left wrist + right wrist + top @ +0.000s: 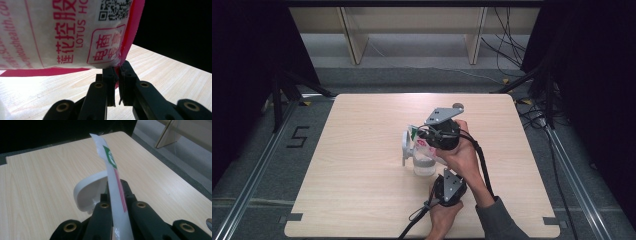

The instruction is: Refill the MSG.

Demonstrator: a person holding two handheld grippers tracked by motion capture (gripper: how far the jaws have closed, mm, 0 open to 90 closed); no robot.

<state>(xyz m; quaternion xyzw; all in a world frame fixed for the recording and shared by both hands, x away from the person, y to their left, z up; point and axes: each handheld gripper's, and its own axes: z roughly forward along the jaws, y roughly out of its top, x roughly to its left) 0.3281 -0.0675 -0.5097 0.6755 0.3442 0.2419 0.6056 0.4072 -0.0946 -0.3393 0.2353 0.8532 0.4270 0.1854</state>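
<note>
Left tongs: the jaws are closed narrow on the lower corner of the packet, pinching its red sealed edge. The white face with red printing and a square code rises above the jaws toward 12 o'clock in the left gripper view.

Right tongs: the jaws are closed on the same packet, seen edge-on here. Its thin white edge, with a green mark and red stripes, stands up between the jaws toward 12 o'clock.

In the high view the right tongs sit at the packet's upper end, and the left tongs come in from 6 o'clock at its lower end. The packet is held off the tabletop, directly over the clear cup. The cup stands near the middle of the tabletop; its white handle points toward 9 o'clock.

Key relation: the packet's long axis runs from one pair of tongs to the other, roughly 11 o'clock to 5 o'clock in the high view, with the cup mouth just below its middle. Both tongs are equally engaged; neither is free. The likely next action is tearing or tipping the packet. Judged from this position, the opening must stay above the cup mouth, or the contents will fall on the tabletop.
</note>
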